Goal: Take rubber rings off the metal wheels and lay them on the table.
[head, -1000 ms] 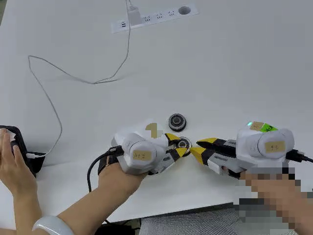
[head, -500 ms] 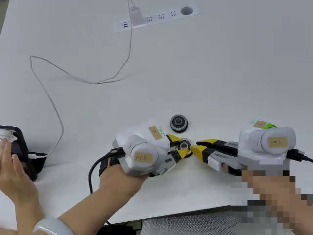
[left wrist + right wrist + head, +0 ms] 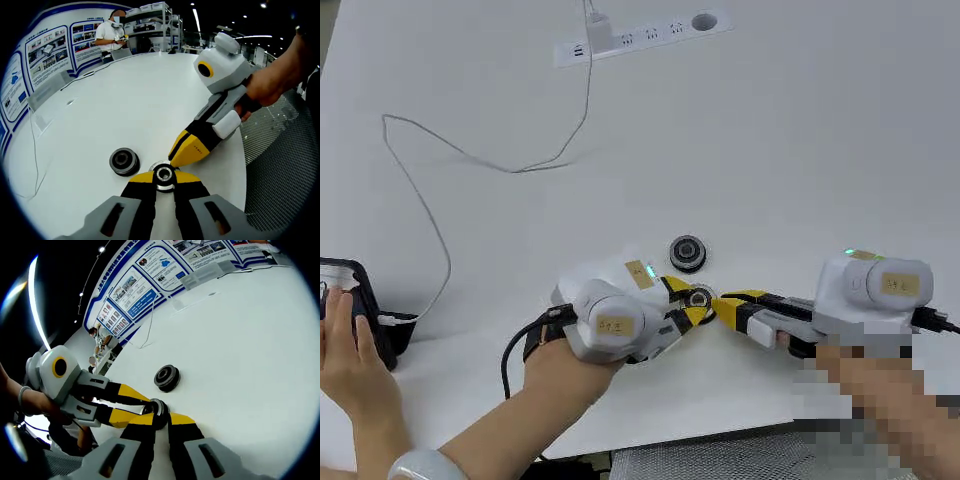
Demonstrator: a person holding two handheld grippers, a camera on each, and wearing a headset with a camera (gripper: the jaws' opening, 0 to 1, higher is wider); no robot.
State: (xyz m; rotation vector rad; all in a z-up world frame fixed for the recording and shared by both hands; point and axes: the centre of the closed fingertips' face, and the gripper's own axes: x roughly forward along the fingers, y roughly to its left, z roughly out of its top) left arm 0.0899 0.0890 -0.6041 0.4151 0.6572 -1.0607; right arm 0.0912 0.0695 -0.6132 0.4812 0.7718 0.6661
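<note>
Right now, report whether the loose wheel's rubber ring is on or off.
On: a black rubber ring wraps the loose wheel in both gripper views.

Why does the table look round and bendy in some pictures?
Left gripper view: the fisheye lens bends the table into a curve; right gripper view: same bending, plus a bright light streak at the left; head view: flat table, even light, soft shadows.
</note>
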